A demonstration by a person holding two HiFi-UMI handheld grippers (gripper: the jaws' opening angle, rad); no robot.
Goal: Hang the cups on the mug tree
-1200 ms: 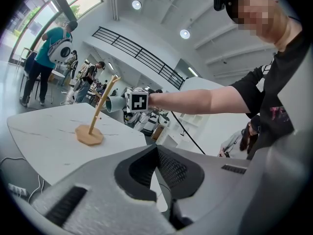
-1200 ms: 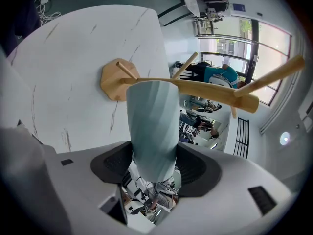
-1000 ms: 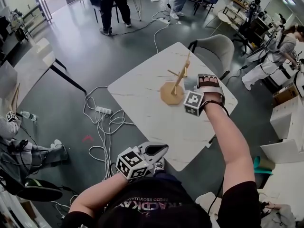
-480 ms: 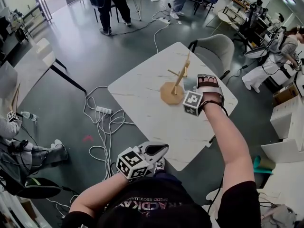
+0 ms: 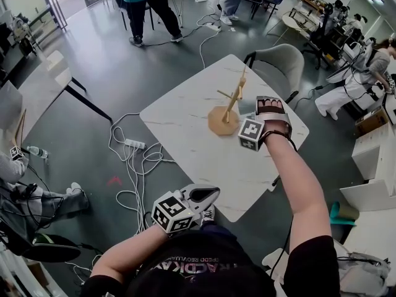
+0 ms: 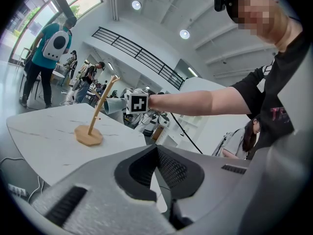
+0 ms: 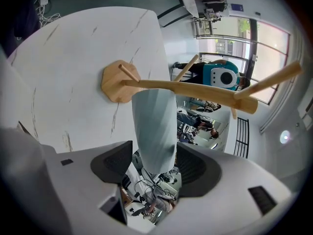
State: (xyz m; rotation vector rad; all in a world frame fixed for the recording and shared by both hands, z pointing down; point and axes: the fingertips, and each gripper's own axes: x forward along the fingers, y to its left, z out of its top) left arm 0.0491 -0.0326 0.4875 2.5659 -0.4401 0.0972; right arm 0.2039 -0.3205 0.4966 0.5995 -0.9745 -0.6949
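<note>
The wooden mug tree point(image 5: 231, 104) stands on the white marble table point(image 5: 185, 138), toward its far right side. My right gripper point(image 5: 263, 107) is just right of the tree and hides the cup in the head view. In the right gripper view the gripper point(image 7: 155, 152) is shut on a pale blue-grey cup point(image 7: 152, 126), whose far end lies against the tree's stem point(image 7: 195, 88) near the base point(image 7: 115, 82). The left gripper view shows the same cup point(image 6: 112, 105) beside the tree point(image 6: 99, 112). My left gripper point(image 5: 207, 195) hangs off the table's near edge, shut point(image 6: 156, 151) and holding nothing.
A grey chair point(image 5: 279, 64) stands behind the table's far corner. Cables and a power strip point(image 5: 133, 144) lie on the floor to the left. A second table point(image 5: 37, 88) is further left, and people stand and sit around the room's edges.
Both grippers stay almost where they were, and the cup remains at the tree. Only people in the background have shifted.
</note>
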